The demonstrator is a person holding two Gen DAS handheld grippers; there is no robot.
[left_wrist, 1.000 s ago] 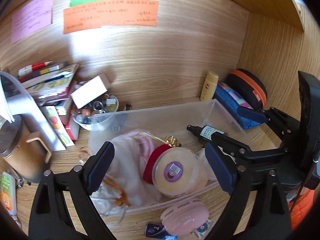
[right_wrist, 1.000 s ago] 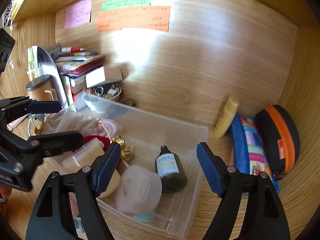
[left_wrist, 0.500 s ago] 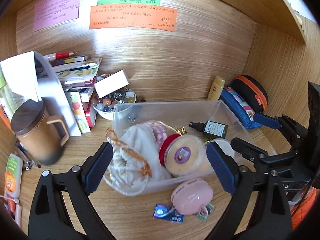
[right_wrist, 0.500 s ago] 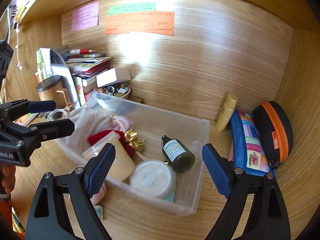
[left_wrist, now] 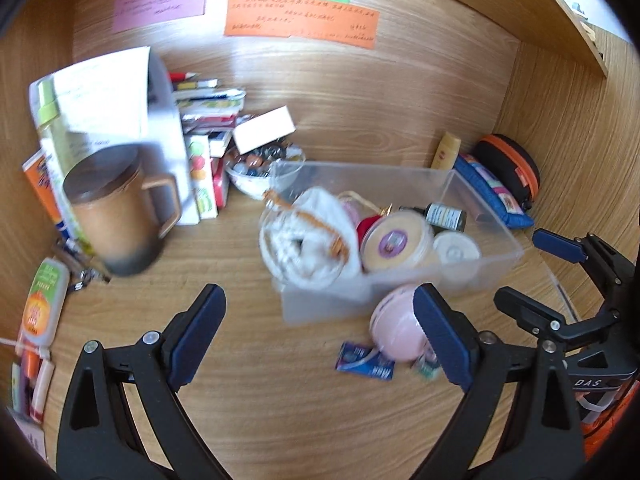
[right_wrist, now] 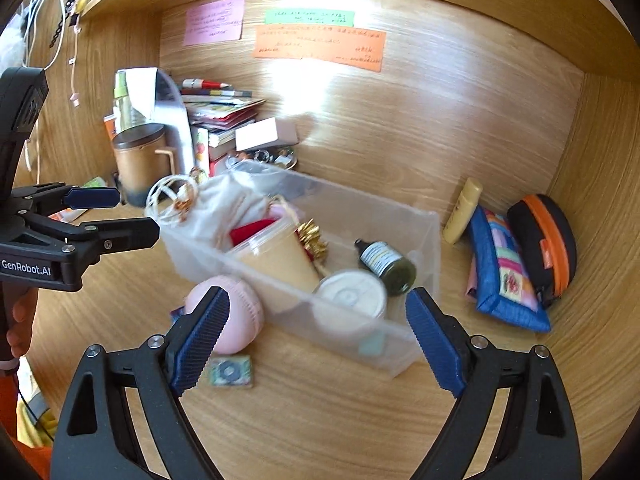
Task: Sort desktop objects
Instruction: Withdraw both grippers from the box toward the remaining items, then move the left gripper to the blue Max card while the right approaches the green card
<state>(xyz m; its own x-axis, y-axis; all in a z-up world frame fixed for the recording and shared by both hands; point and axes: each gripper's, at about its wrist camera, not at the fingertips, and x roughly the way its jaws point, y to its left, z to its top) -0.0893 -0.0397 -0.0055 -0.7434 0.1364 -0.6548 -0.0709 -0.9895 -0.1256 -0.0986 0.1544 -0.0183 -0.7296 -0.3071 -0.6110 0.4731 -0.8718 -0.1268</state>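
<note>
A clear plastic bin [left_wrist: 480, 184] [right_wrist: 400, 220] stands on the wooden desk. It holds a white drawstring bag [left_wrist: 308, 240], a round tub with a purple label [left_wrist: 394, 240], a white round jar [right_wrist: 350, 292] and a dark green dropper bottle [right_wrist: 386, 260]. A pink round case [left_wrist: 396, 332] [right_wrist: 236, 312] lies on the desk against the bin's near wall, beside small foil packets [left_wrist: 364, 362]. My left gripper [left_wrist: 320, 340] is open and empty, short of the bin. My right gripper [right_wrist: 316, 340] is open and empty, near the bin's front.
A brown lidded mug [left_wrist: 116, 212] stands at the left before stacked books [left_wrist: 204, 120] and a bowl of small items [left_wrist: 260, 164]. A yellow tube [right_wrist: 462, 212], a blue pouch [right_wrist: 504, 272] and a black-orange case [right_wrist: 544, 240] lie at the right wall.
Both grippers have drawn back and up from the bin. More of the desk in front of the bin now shows in both views. Both stay open and empty.
</note>
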